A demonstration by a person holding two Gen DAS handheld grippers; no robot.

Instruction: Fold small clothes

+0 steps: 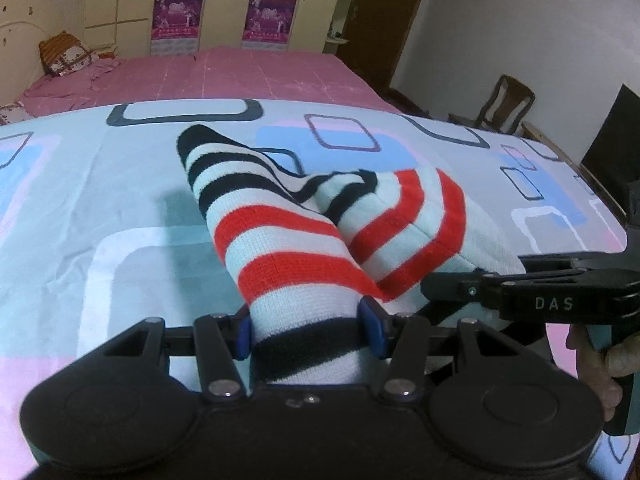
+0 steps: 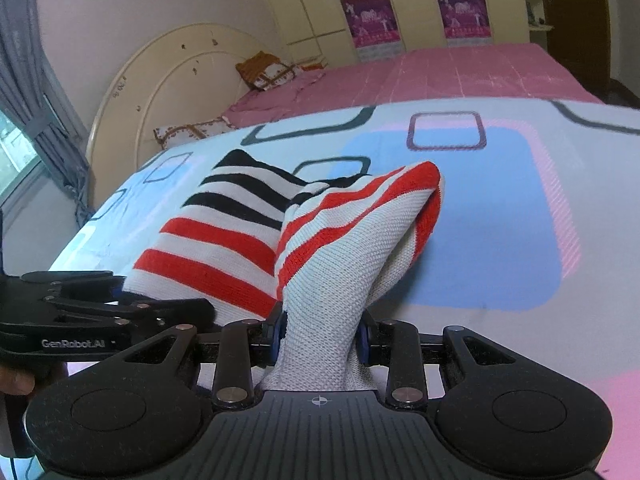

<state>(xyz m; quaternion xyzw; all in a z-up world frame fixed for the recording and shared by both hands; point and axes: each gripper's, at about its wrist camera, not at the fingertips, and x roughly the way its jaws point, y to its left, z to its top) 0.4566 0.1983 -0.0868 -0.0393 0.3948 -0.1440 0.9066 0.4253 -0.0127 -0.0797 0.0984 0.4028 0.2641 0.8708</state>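
Note:
A small knitted garment (image 1: 280,232) with red, black and pale stripes lies bunched on the patterned sheet (image 1: 100,208), its near end lifted. My left gripper (image 1: 308,332) is shut on its near left part, at a black stripe. My right gripper (image 2: 322,338) is shut on the garment's (image 2: 336,256) near right part, where the pale inside of the knit shows. The two grippers are close side by side: the right gripper (image 1: 472,292) shows at the right of the left wrist view, and the left gripper (image 2: 120,312) at the left of the right wrist view.
The sheet covers the near part of a bed; beyond it is a pink bedspread (image 1: 248,76) with a pillow (image 1: 66,56) by the round headboard (image 2: 168,80). A wardrobe (image 1: 220,4) stands behind. A wooden chair (image 1: 504,104) and a dark screen (image 1: 612,128) are at the right.

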